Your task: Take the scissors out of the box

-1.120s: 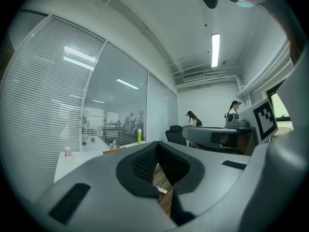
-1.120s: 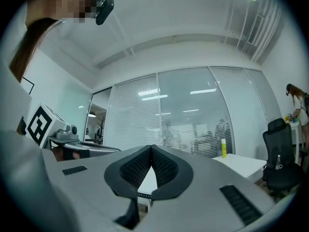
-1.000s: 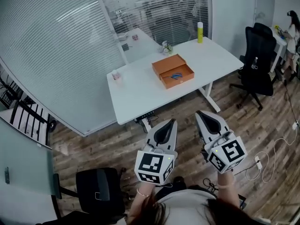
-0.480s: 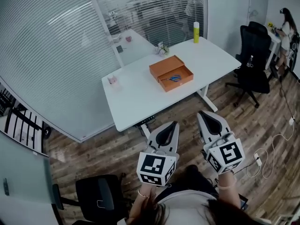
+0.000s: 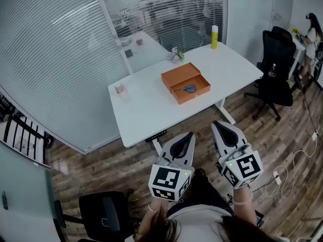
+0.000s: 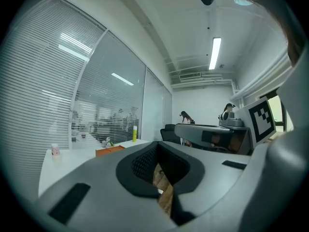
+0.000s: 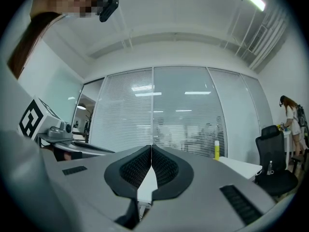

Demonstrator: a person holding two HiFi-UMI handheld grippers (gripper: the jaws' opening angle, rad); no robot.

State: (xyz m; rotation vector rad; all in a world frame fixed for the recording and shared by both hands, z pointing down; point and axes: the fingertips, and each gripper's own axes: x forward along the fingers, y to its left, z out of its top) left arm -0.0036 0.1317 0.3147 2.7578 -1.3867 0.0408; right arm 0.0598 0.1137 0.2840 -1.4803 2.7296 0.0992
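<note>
Task not yet begun: the scissors (image 5: 189, 88) lie inside the open orange box (image 5: 194, 96), with the left gripper (image 5: 188, 134) and right gripper (image 5: 216, 124) both closed, empty and well short of that box.

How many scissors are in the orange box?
1. The blue-handled scissors lie in the open tray of the orange box on the white table. Nothing else shows inside, though the box is far away.
</note>
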